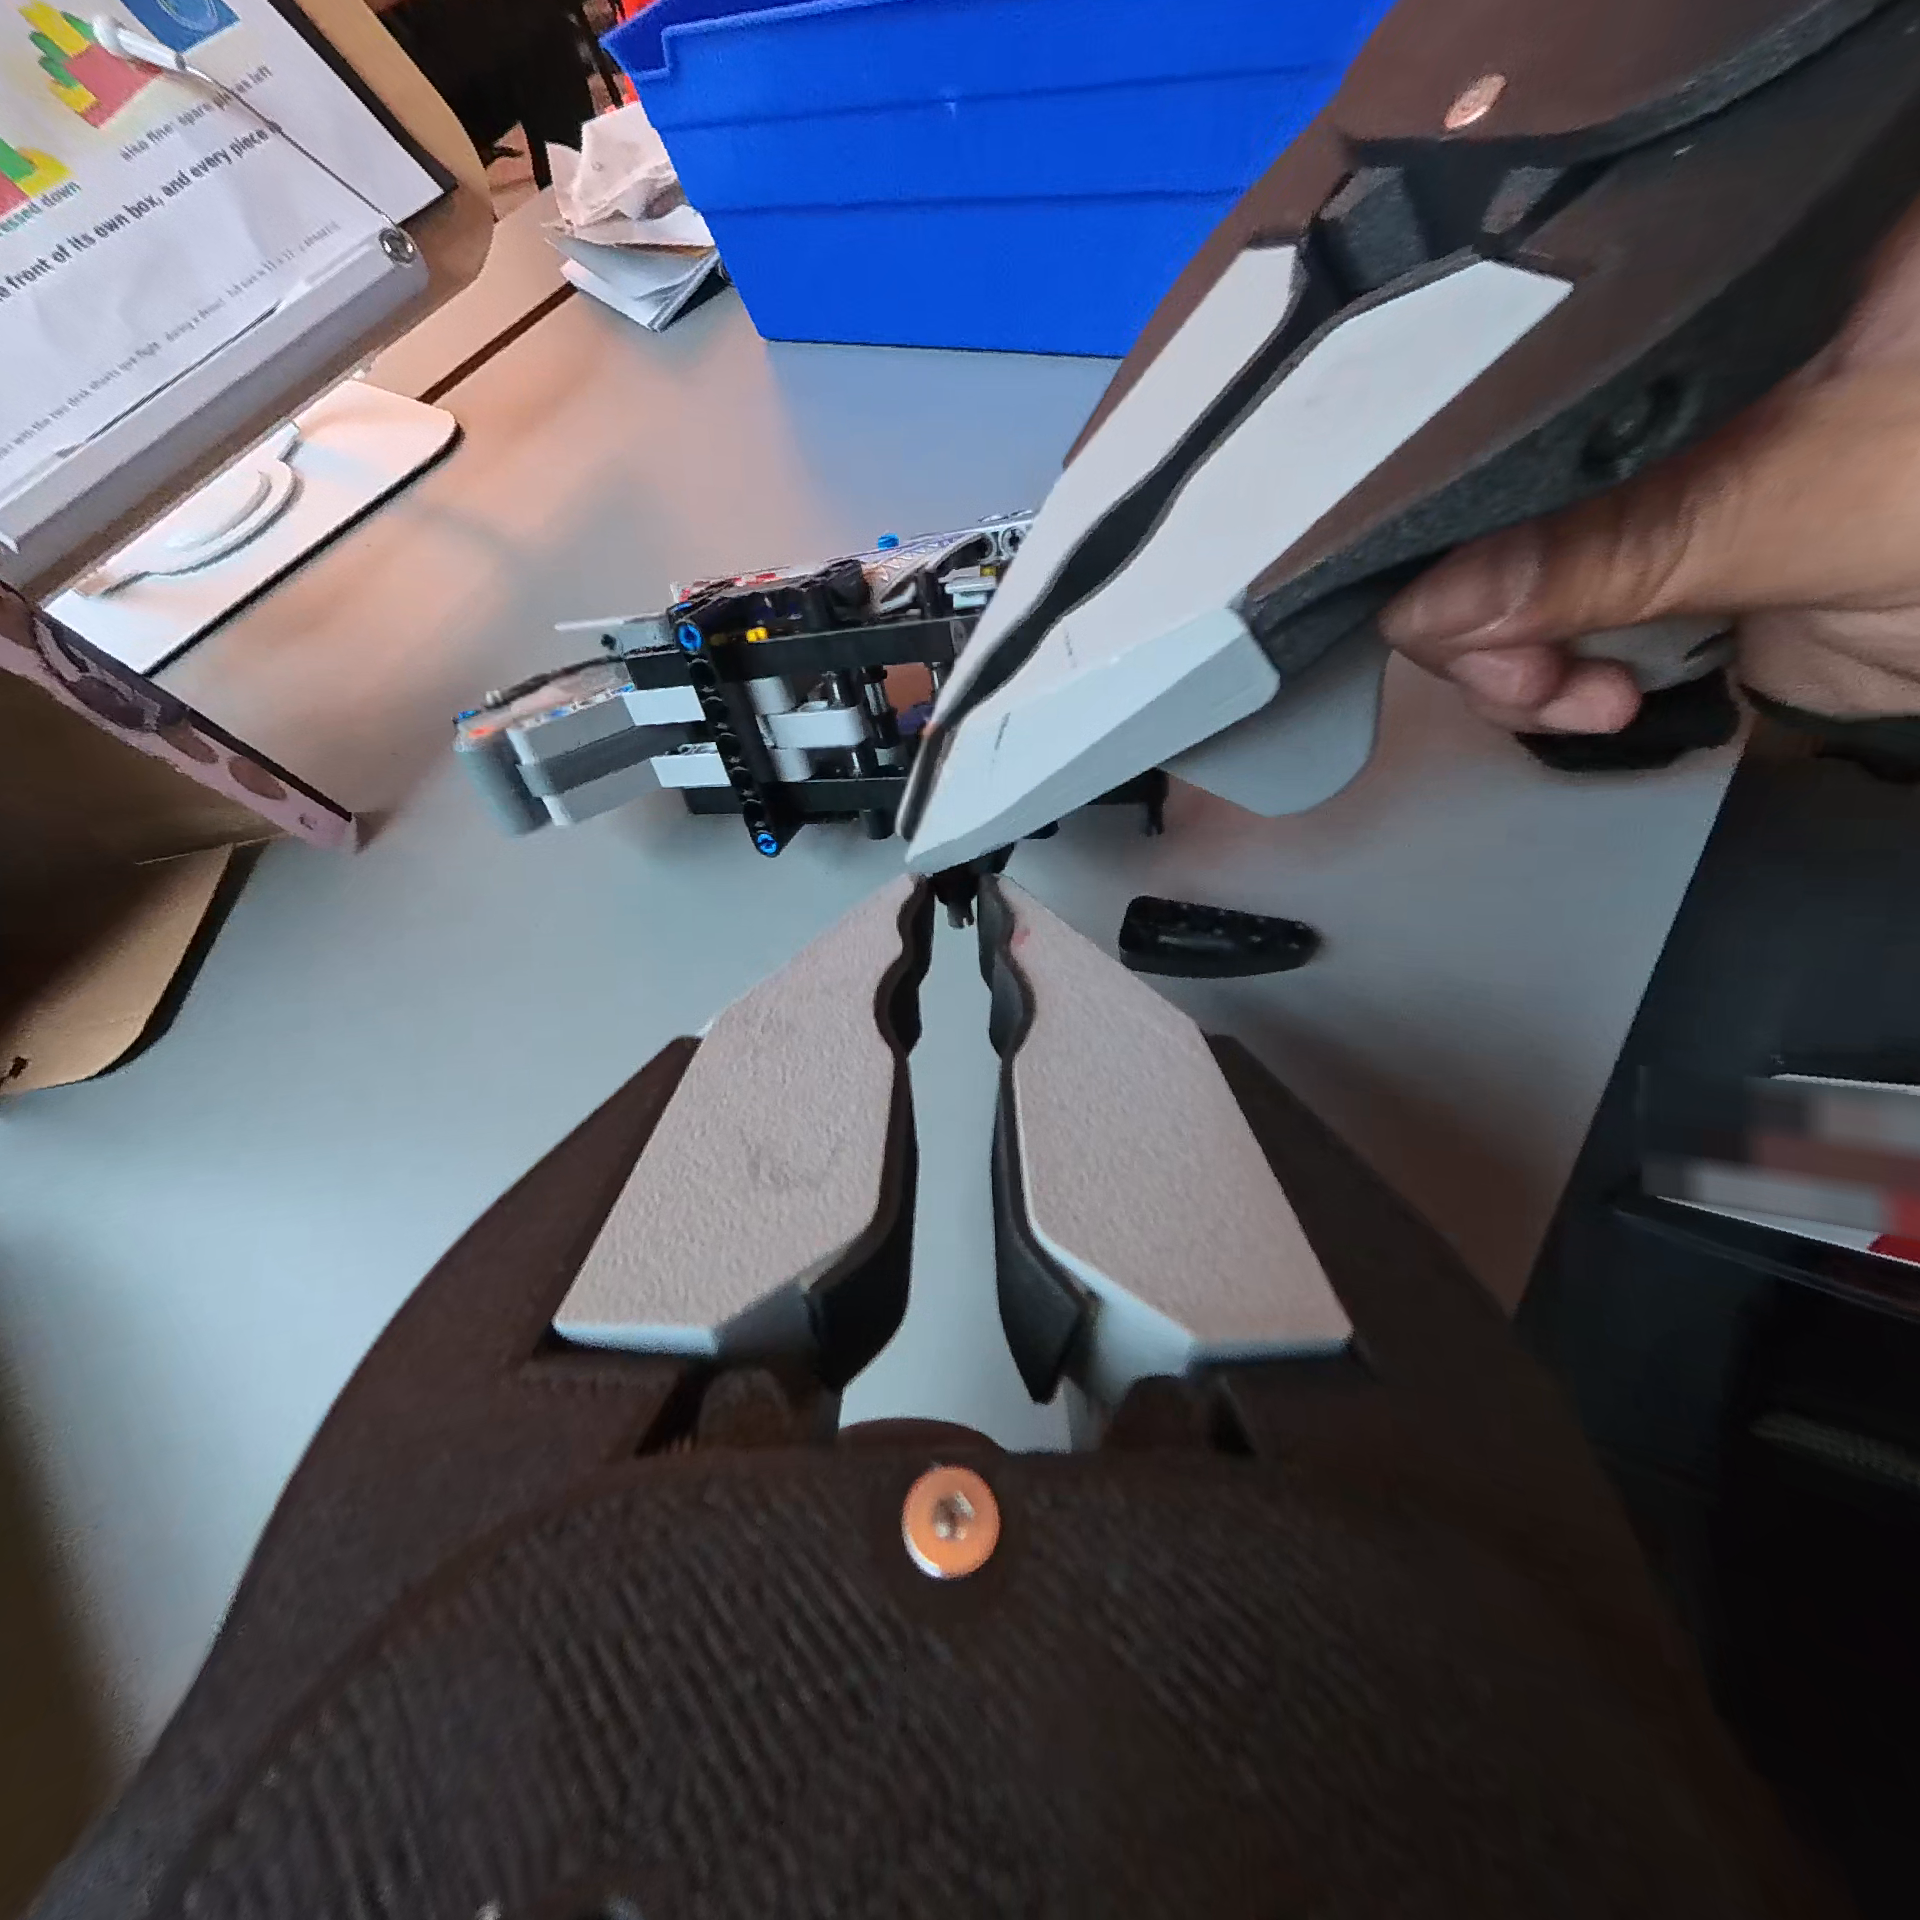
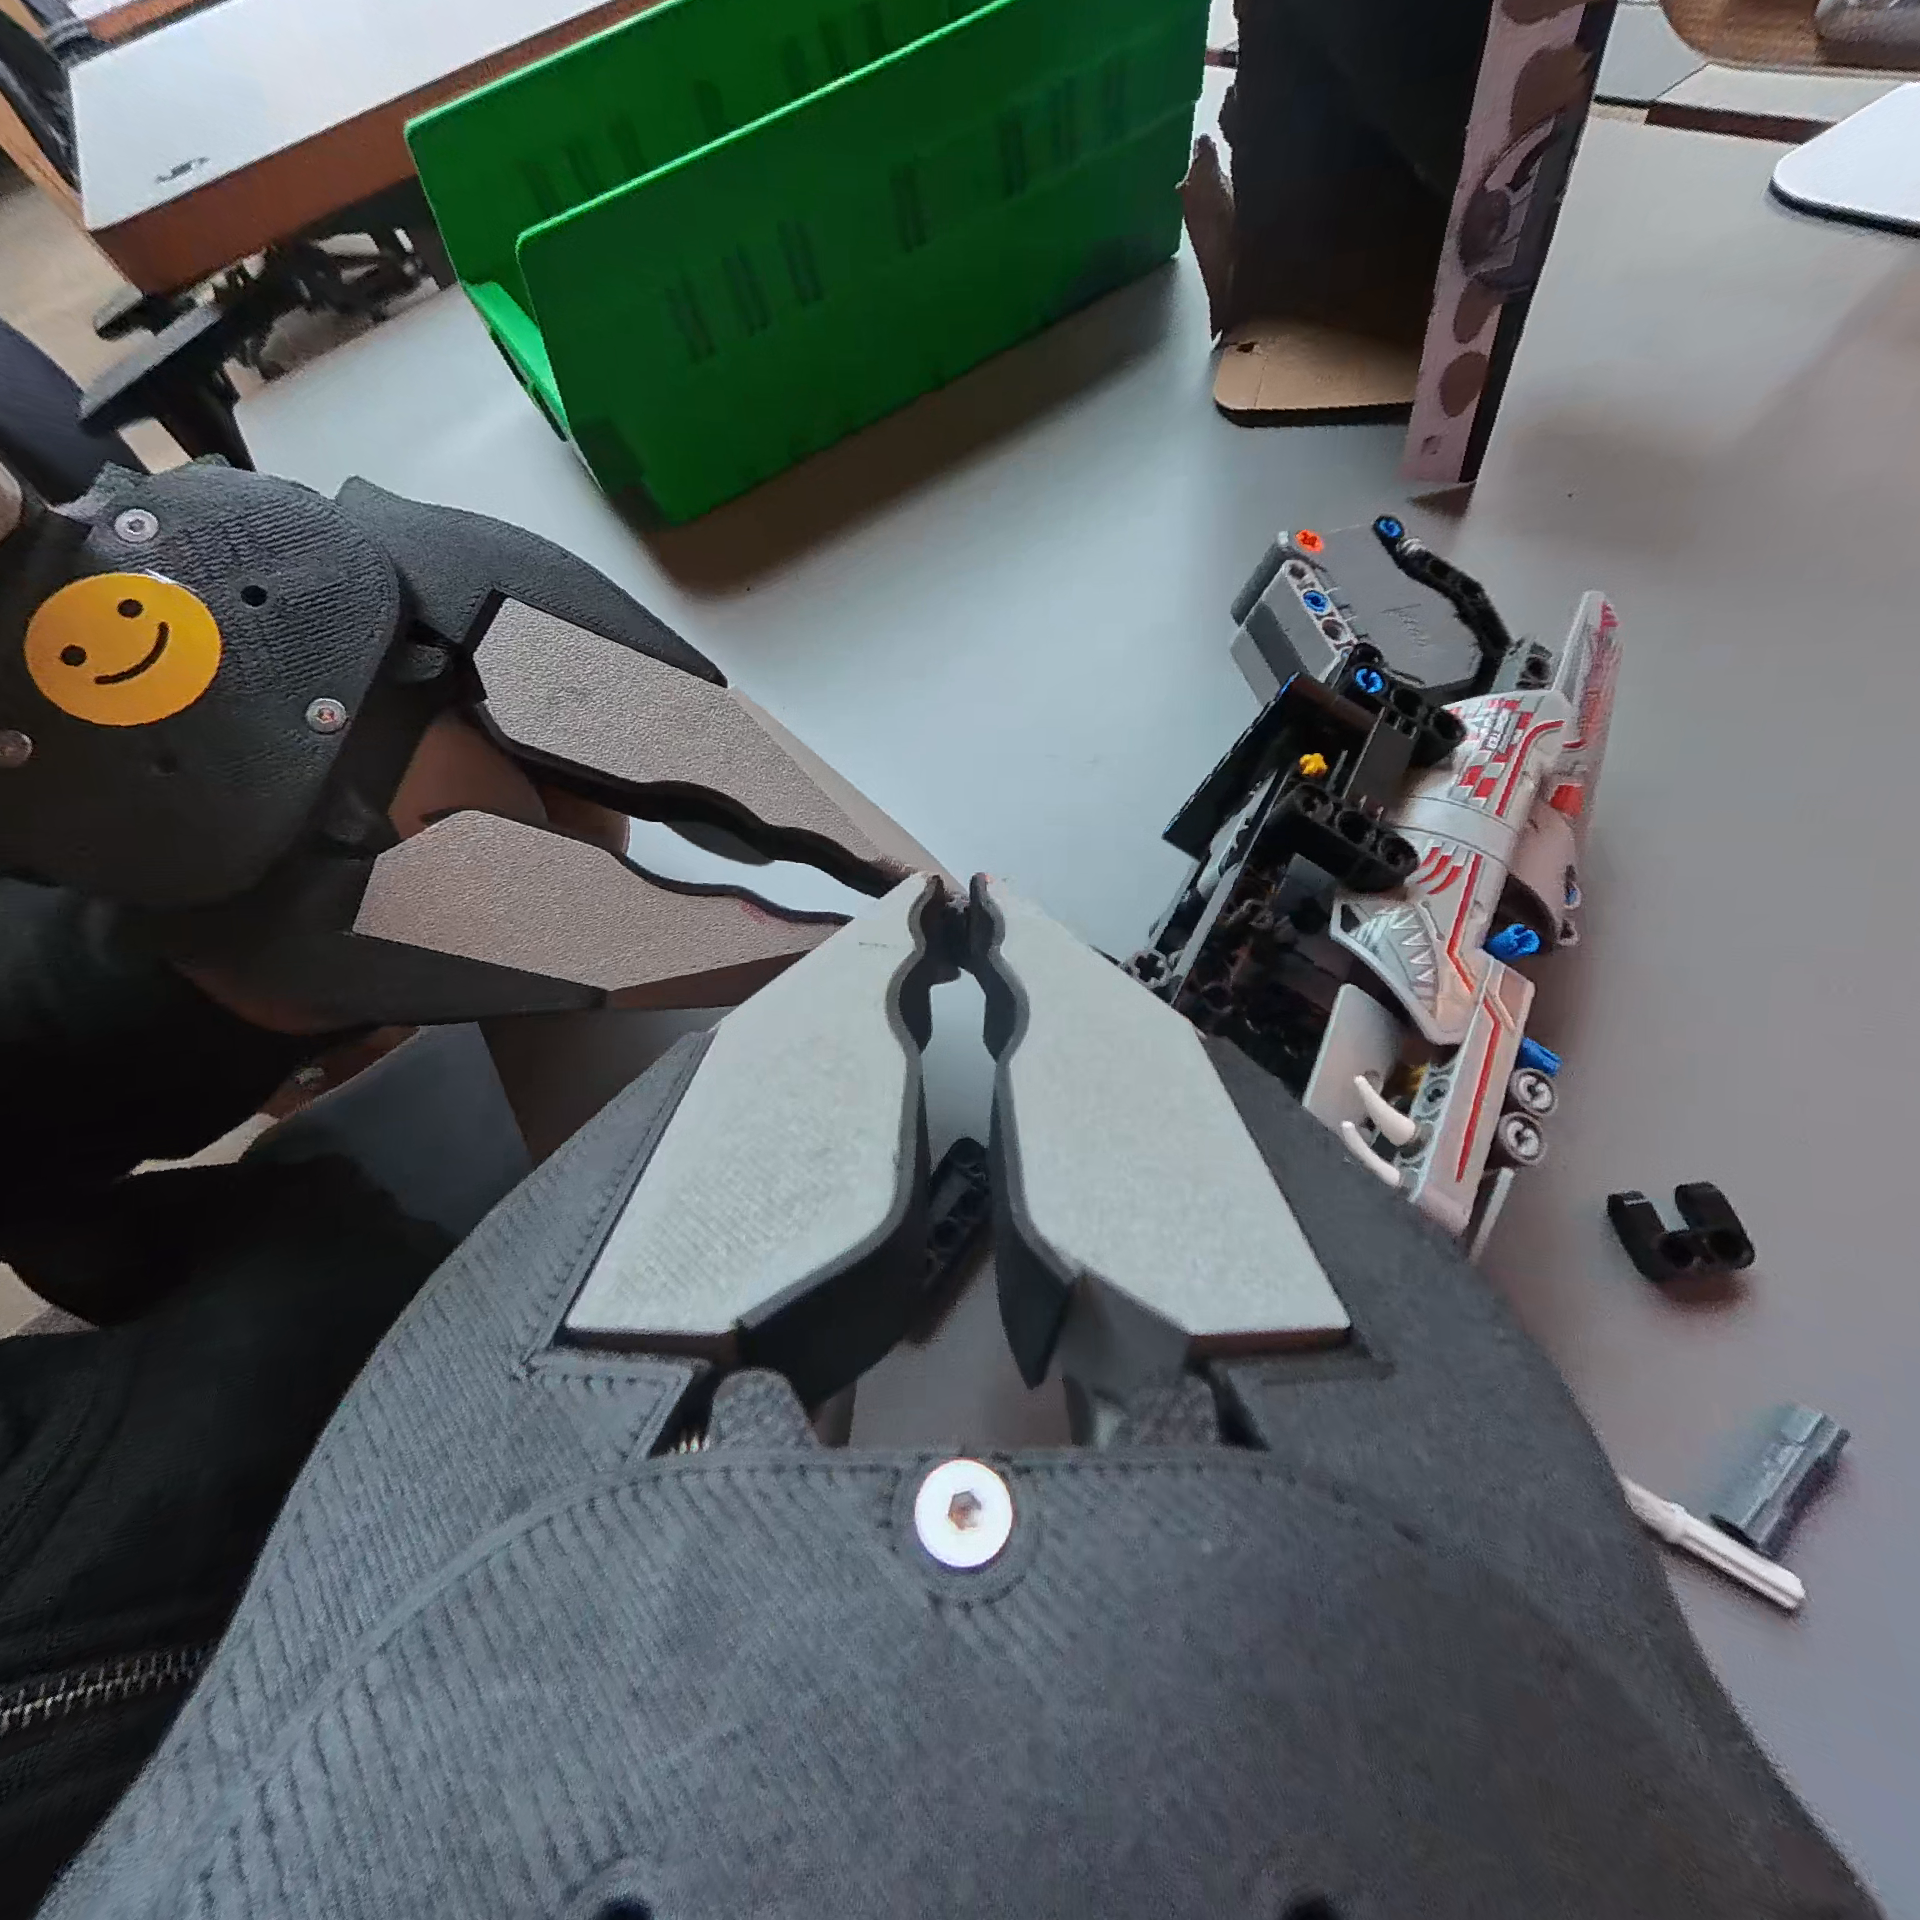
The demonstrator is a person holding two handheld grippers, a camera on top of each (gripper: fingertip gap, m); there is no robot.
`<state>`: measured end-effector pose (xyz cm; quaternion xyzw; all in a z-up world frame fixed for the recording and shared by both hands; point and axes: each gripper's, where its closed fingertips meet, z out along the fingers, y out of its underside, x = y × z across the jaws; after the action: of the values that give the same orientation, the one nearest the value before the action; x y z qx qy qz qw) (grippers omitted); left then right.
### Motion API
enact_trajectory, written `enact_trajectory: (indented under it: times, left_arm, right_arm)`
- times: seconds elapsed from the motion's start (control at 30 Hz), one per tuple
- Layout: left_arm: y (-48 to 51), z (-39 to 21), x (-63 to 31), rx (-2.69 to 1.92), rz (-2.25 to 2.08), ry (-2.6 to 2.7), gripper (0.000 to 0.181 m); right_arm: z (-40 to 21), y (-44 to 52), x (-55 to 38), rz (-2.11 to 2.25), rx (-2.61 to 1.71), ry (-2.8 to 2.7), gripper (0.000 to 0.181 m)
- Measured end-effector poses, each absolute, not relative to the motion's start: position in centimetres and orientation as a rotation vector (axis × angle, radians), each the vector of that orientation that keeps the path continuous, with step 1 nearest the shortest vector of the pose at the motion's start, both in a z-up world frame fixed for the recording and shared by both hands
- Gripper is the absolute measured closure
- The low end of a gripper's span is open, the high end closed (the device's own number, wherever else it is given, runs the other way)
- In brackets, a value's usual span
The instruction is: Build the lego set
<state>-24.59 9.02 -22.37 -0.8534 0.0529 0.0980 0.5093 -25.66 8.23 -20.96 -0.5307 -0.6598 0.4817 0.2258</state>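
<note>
The part-built lego model [image 1: 727, 707], black and grey with red-printed panels, lies on the grey table; in the right wrist view it lies right of my tips [image 2: 1403, 883]. My left gripper [image 1: 956, 902] is shut on a small black lego piece [image 1: 956, 906] just in front of the model. My right gripper [image 2: 951, 906] is shut on a small black piece too; whether it is the same one is unclear. The two grippers meet tip to tip: the right one [image 1: 923, 800] comes in from the upper right, the left one [image 2: 883, 894] from the left.
Loose parts lie on the table: a black curved piece [image 1: 1216, 935], a black connector [image 2: 1678, 1231], a grey piece with a white axle [image 2: 1766, 1475]. A blue bin [image 1: 935, 187], a green bin [image 2: 810, 239], a cardboard box [image 2: 1351, 208] and an instruction sheet on a stand [image 1: 156, 239] surround the model. My two grippers' fingertips are within a few centimetres of each other.
</note>
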Motion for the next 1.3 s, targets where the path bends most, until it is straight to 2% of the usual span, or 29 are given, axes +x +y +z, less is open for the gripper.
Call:
enact_trajectory:
  times: [0.33,0.43,1.17,1.3]
  left_arm:
    - [9.2,-21.4,-24.3,-1.988,0.169,0.093,0.175]
    - [9.2,-21.8,-24.0,-2.019,0.149,0.116,0.166]
    - [9.6,-20.9,-23.6,-1.96,0.102,0.107,0.166]
    - [9.6,-21.0,-23.5,-1.96,0.11,0.121,0.175]
  right_arm:
    - [-19.9,8.7,-25.5,1.466,-1.485,-1.771,0.181]
    - [-19.3,9.5,-25.4,1.54,-1.514,-1.729,0.18]
    - [-18.7,9.2,-24.9,1.76,-1.555,-1.73,0.181]
    - [-18.4,8.7,-24.8,1.834,-1.543,-1.749,0.181]
